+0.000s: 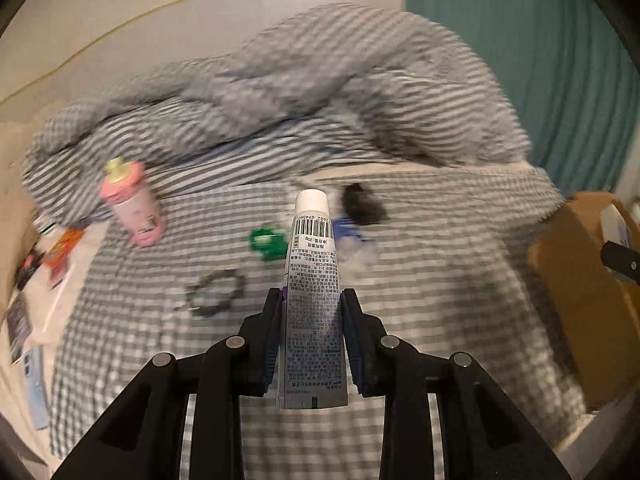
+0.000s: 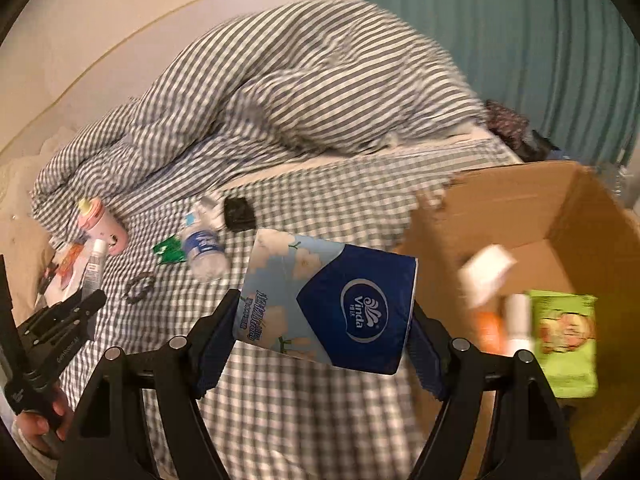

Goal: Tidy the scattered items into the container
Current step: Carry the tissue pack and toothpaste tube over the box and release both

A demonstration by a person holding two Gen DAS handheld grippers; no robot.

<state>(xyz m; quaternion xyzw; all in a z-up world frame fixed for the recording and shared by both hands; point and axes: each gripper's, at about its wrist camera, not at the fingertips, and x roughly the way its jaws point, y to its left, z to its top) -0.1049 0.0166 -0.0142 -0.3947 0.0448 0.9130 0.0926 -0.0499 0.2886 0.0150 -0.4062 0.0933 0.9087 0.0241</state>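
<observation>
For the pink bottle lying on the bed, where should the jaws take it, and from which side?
Grip the pink bottle across its cylindrical body, near the middle, coming from above with the jaws straddling its width. It appears to lie tilted on the checked bedsheet against the striped duvet, so the duvet side is blocked.

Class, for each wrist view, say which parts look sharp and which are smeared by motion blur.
Left wrist view: the held tube and left gripper are sharp, the striped duvet and pink bottle smeared. Right wrist view: the tissue pack is sharp, the cardboard box contents blurred.
</observation>
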